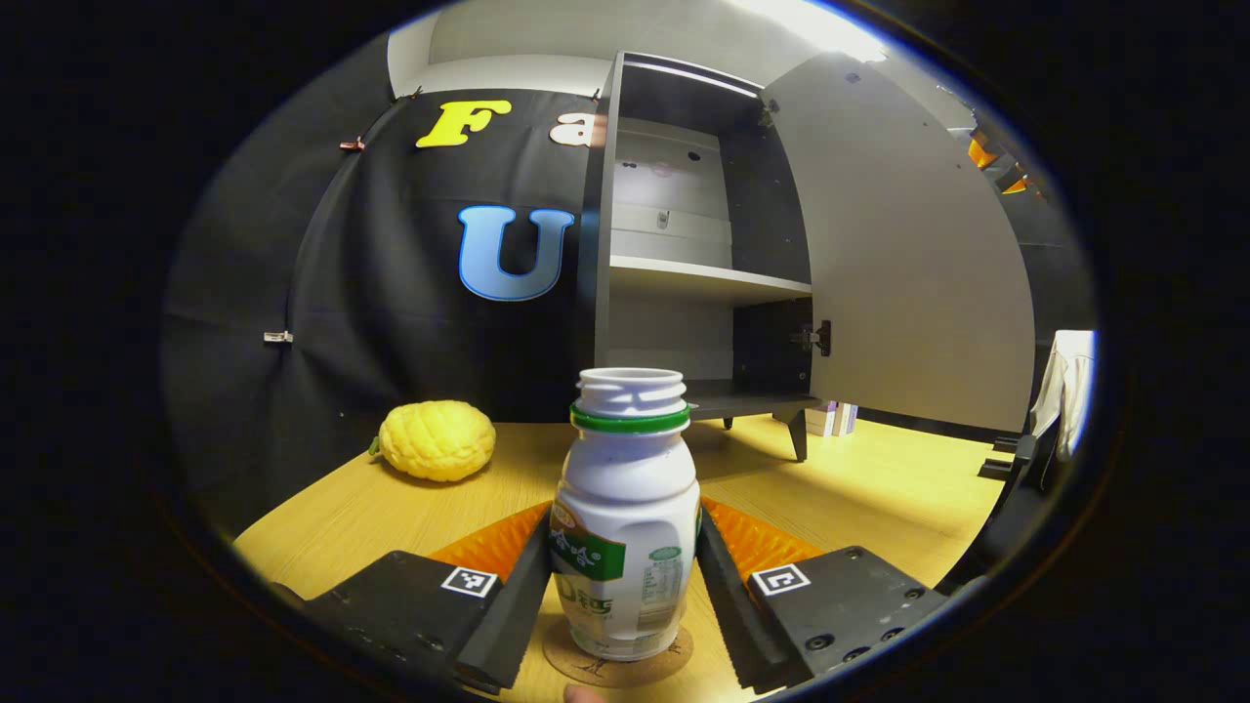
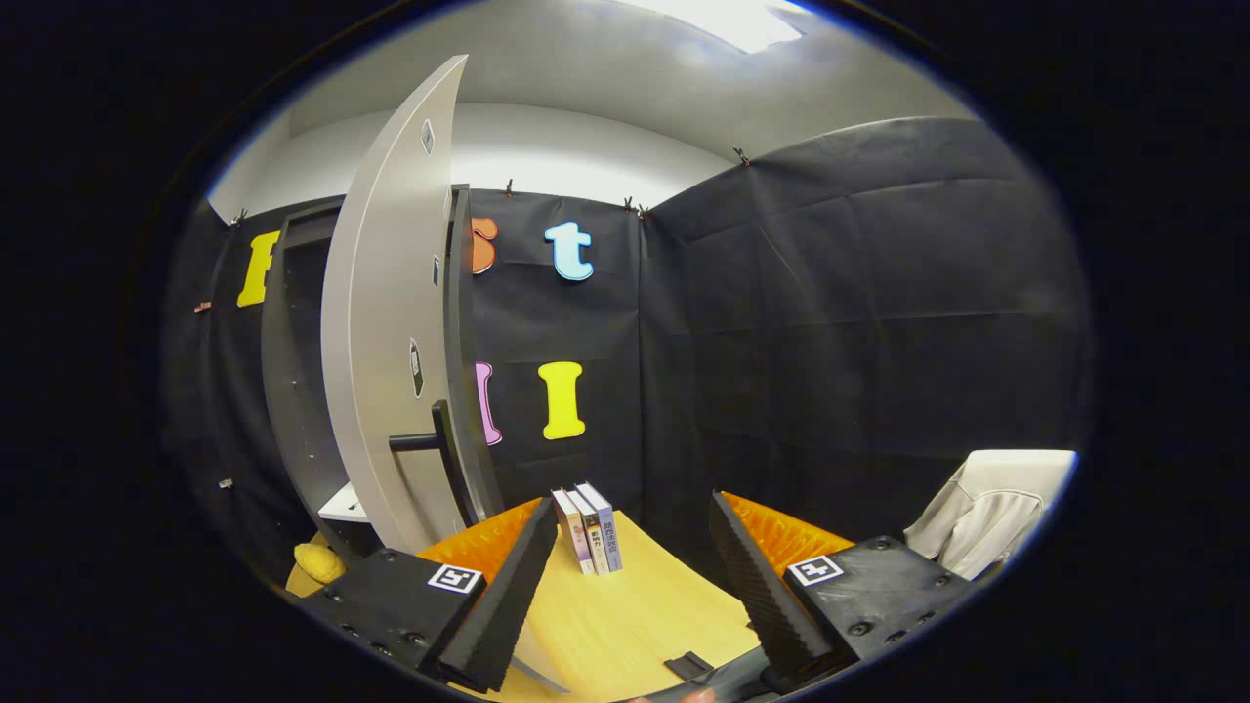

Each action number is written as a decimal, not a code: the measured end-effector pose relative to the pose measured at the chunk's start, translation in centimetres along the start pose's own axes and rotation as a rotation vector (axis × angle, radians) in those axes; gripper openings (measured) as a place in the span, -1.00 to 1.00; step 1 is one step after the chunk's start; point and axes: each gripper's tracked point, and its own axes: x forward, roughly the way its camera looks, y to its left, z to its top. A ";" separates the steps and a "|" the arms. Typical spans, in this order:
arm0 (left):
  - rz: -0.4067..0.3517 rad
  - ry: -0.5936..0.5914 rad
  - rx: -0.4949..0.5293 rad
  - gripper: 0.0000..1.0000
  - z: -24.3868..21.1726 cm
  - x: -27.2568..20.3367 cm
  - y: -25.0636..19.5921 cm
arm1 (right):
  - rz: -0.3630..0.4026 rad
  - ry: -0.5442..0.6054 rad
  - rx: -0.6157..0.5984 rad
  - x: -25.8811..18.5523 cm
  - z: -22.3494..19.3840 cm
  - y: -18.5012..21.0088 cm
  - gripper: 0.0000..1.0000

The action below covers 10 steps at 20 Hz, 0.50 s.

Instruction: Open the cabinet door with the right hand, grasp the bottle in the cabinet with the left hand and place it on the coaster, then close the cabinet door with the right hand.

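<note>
Bottle (image 1: 625,508) stands on the coaster (image 1: 617,666) between the left gripper's (image 1: 621,576) spread fingers, so placing looks done. Door (image 2: 391,351), at ten o'clock of the right gripper (image 2: 625,586), whose fingers are spread and empty, is open and not yet closed.

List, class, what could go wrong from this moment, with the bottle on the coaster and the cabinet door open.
1. The left hand-held gripper sits close around the uncapped bottle; pulling back crookedly might tip it off the coaster.
2. The cabinet door stands wide open; the open right hand-held gripper could miss its handle or swing the door too hard.
</note>
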 end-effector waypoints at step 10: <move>-0.004 0.068 -0.019 0.94 -0.2 -0.6 0.7 | 0.018 0.027 -0.010 0.2 -1.4 0.8 0.95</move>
